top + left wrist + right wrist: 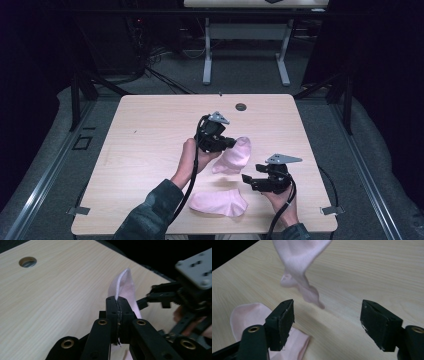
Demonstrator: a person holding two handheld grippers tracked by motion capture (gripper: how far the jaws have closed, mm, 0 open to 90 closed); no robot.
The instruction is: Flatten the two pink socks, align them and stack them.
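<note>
Lay flat at the near edge, a pink sock [218, 202] on the table [150, 135]. Just right of it, hovered with jaws spread wide and empty, the right gripper [248, 180]. Farther in, near centre, clamped the second sock [233, 156] by one end and held it off the wood, the left gripper [231, 142]. At the far edge, a round hole [241, 106].
</note>
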